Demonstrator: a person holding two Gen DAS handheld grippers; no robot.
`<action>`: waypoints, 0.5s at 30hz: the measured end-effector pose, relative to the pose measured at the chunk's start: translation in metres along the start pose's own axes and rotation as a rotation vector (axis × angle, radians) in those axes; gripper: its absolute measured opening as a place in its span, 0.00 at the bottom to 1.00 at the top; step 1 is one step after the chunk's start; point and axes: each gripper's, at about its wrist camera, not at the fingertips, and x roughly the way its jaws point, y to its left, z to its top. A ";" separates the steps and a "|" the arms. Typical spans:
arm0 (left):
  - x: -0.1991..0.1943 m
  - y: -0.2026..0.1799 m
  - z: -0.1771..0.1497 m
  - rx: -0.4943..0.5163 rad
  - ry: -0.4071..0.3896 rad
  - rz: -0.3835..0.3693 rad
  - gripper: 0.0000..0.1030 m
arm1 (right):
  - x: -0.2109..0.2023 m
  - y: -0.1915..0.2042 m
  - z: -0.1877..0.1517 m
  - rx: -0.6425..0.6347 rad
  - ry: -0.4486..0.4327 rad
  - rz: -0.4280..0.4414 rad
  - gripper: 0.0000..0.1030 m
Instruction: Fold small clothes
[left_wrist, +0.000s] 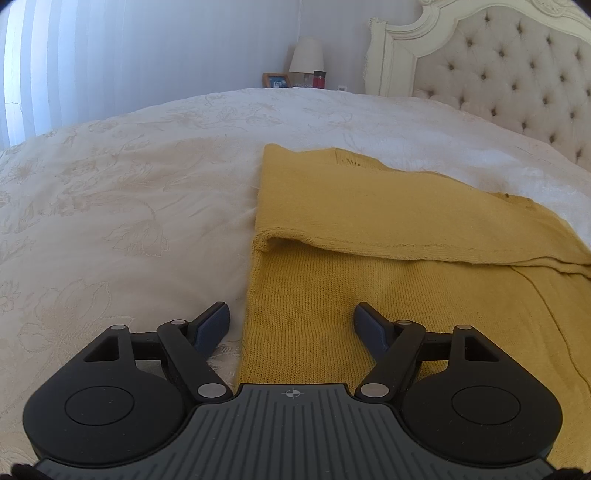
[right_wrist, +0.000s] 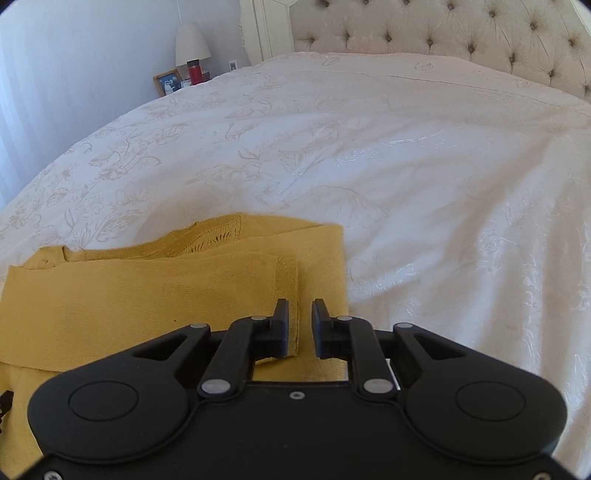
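Yellow knit sweater (left_wrist: 369, 229) lies flat on the bedspread (left_wrist: 129, 184), well short of the headboard (left_wrist: 517, 74). A sleeve (right_wrist: 147, 295) is already folded across the sweater's body. Left gripper (left_wrist: 291, 321): jaws wide apart over the sweater's left edge, holding nothing. Right gripper (right_wrist: 300, 325): jaws narrowly apart at the sleeve's cuff; grip uncertain, looks released. Judgement: sleeve folding done or nearly so; body folds remain.

L black two-finger gripper (left_wrist: 291, 321): jaws spread wide, blue-grey pads (left_wrist: 216, 325) angled outward, pointing fwd, nothing betw them. R black two-finger gripper (right_wrist: 300, 325): jaws nearly parallel w/ narrow gap, not clamped, pointing fwd, low.
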 end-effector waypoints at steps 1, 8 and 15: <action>0.000 0.000 0.000 0.002 0.003 0.000 0.72 | -0.009 -0.003 -0.004 -0.002 -0.006 0.002 0.39; 0.001 -0.001 0.005 0.022 0.034 -0.025 0.80 | -0.072 -0.015 -0.043 -0.010 0.023 0.049 0.54; -0.012 -0.011 0.008 0.140 0.092 -0.005 0.84 | -0.118 -0.012 -0.081 -0.053 0.097 0.104 0.64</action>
